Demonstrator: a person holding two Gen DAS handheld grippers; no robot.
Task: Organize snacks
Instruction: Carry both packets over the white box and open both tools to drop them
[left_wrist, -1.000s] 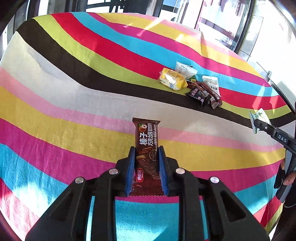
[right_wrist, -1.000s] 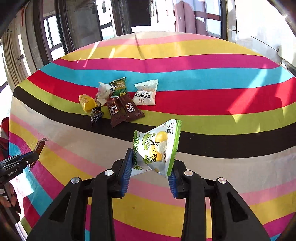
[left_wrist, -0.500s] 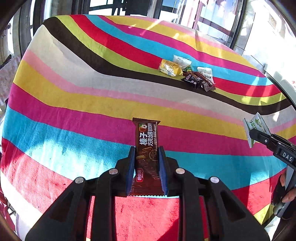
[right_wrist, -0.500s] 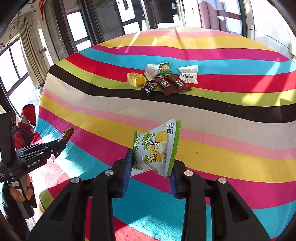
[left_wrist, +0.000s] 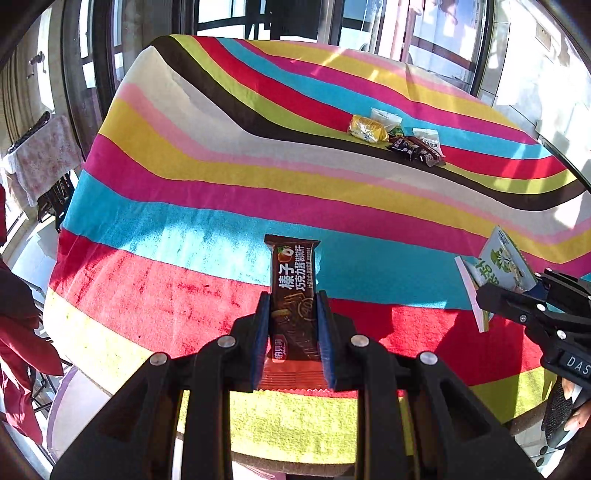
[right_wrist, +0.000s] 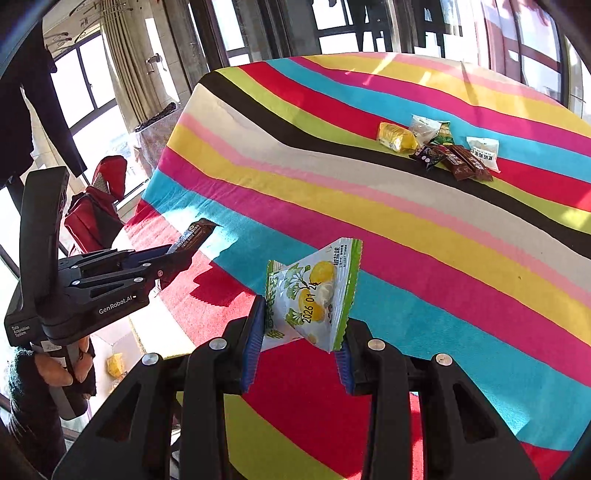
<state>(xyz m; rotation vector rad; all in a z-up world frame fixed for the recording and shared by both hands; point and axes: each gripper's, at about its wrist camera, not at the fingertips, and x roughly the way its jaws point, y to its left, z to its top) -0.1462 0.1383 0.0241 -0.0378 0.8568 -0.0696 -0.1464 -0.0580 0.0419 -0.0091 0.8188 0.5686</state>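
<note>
Foil-light chocolate bar (left_wrist: 293, 295) sits pinched low in left hand-held gripper (left_wrist: 293, 334); right hand-held gripper (right_wrist: 301, 345) squeezes crinkly lemon-print pouch (right_wrist: 314, 295); snack pile (right_wrist: 439, 151) at one o'clock.

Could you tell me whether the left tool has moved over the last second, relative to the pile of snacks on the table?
Yes. The left tool has pulled back from the snack pile, toward the table's near edge.
</note>
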